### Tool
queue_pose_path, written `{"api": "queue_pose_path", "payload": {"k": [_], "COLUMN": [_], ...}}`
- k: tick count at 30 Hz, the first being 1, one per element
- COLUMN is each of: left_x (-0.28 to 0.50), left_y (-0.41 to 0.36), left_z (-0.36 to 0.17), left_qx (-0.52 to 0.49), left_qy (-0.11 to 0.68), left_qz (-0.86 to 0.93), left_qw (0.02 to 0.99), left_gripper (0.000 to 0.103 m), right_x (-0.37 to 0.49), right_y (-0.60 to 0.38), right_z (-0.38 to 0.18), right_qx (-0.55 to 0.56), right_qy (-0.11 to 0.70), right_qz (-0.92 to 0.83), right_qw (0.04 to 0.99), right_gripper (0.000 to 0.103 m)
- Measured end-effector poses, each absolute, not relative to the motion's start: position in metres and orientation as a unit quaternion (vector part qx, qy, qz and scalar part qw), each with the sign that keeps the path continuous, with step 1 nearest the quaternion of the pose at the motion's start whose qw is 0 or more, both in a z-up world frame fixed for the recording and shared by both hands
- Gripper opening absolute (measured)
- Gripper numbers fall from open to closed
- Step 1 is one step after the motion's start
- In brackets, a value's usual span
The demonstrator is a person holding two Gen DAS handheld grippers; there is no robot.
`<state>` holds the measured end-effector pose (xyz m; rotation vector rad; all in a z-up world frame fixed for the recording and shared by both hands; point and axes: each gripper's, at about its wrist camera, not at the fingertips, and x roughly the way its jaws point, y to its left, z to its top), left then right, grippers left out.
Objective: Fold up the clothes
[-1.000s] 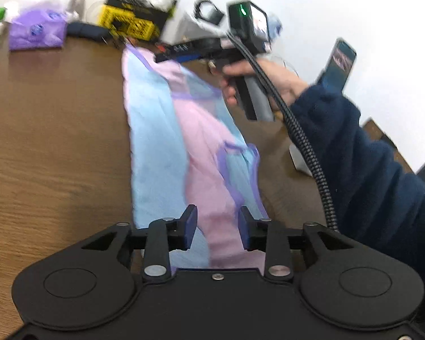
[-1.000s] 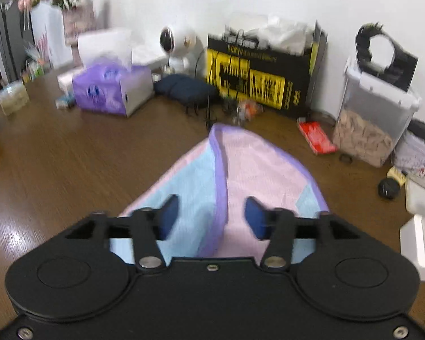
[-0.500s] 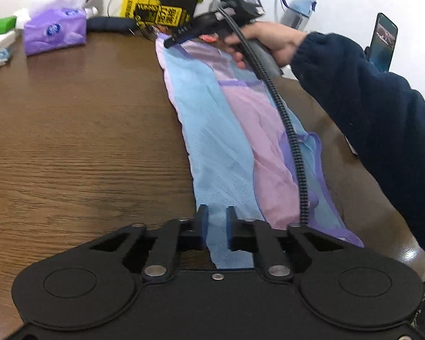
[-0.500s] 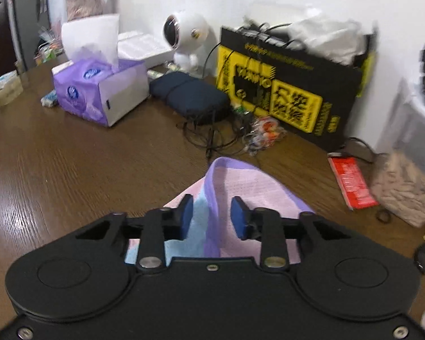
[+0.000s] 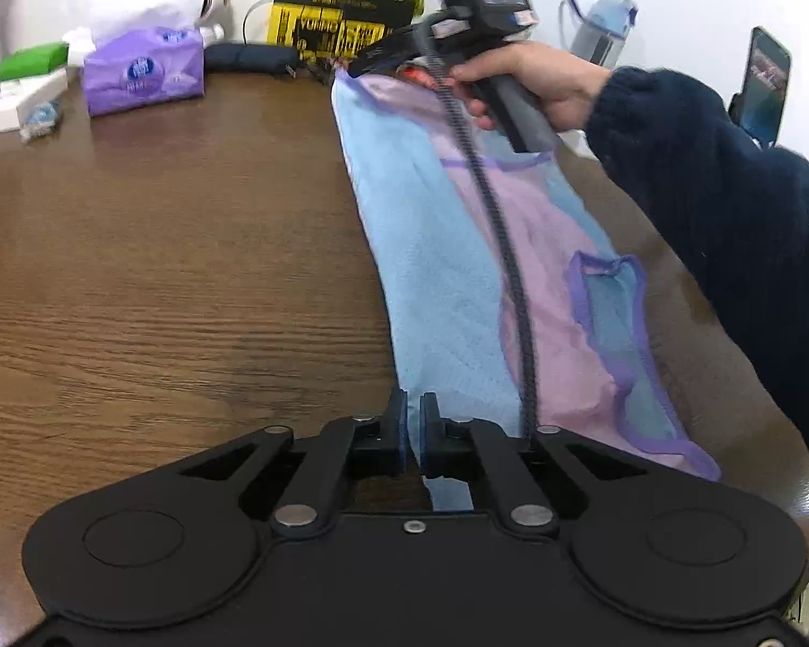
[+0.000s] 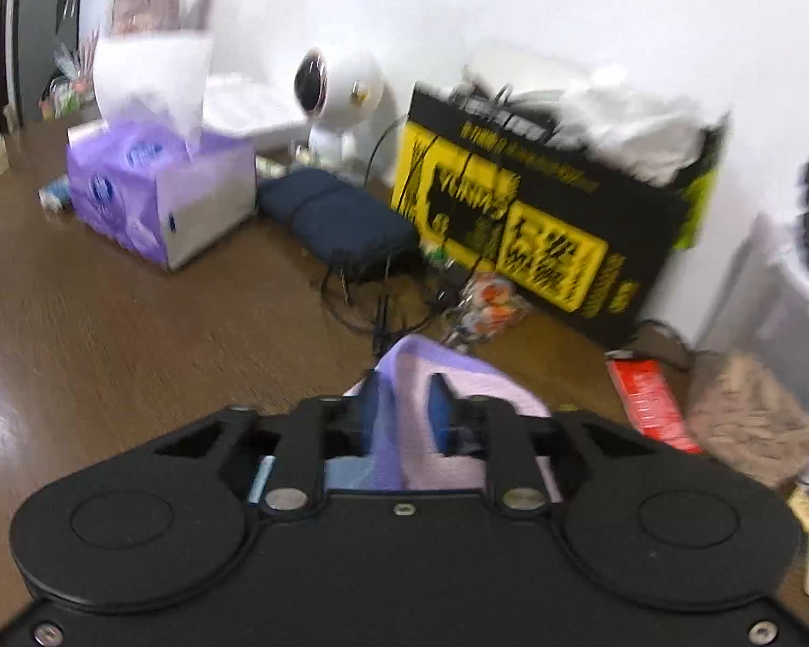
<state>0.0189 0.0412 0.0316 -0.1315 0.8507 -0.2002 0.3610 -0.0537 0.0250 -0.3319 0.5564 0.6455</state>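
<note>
A light blue and pink garment with purple trim [image 5: 458,269] lies as a long strip on the brown wooden table [image 5: 162,269]. My left gripper [image 5: 412,420] is shut on its near blue edge. My right gripper [image 6: 404,404] holds the far purple-trimmed end [image 6: 420,361] between its nearly closed fingers; it also shows in the left wrist view [image 5: 372,56], held by a hand over the far end of the garment.
A purple tissue box [image 6: 151,188], a dark blue pouch [image 6: 340,221], a white round camera [image 6: 334,91], cables, a yellow and black bag [image 6: 539,221] and a red packet [image 6: 647,399] crowd the far table edge. A phone [image 5: 766,86] stands at right.
Both grippers have closed on the garment's ends. The left one shifted to the blue near edge; the right one moved toward the far clutter with the purple trim.
</note>
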Motion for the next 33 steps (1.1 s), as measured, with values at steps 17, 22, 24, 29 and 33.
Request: {"api": "queue_pose_path", "payload": {"k": [17,22,24,29,33], "left_x": [-0.066,-0.055,-0.050,-0.036,-0.032], "left_y": [-0.065,-0.103,-0.114,-0.131,-0.129], "left_z": [0.050,0.028,0.021,0.005,0.001], "left_qx": [0.025,0.048,0.067,0.090,0.082], "left_qy": [0.318,0.344,0.349,0.373,0.378], "left_qz": [-0.127,-0.127,-0.117,-0.086,-0.074], "left_qw": [0.939,0.929,0.927,0.919,0.919], "left_gripper": [0.083,0.083,0.083,0.083,0.084], "right_x": [0.149,0.142,0.148,0.173,0.195], "right_y": [-0.222,-0.250,-0.257,-0.262,-0.259], "right_z": [0.187,0.161,0.147,0.117,0.089], "right_qx": [-0.205,-0.212,-0.201,-0.170,-0.149], "right_qy": [0.189,0.240,0.257,0.288,0.312], "right_qz": [0.311,0.296,0.294,0.284,0.278], "right_qw": [0.909,0.900,0.898,0.898,0.896], "right_gripper": [0.080,0.080,0.080,0.080,0.080]}}
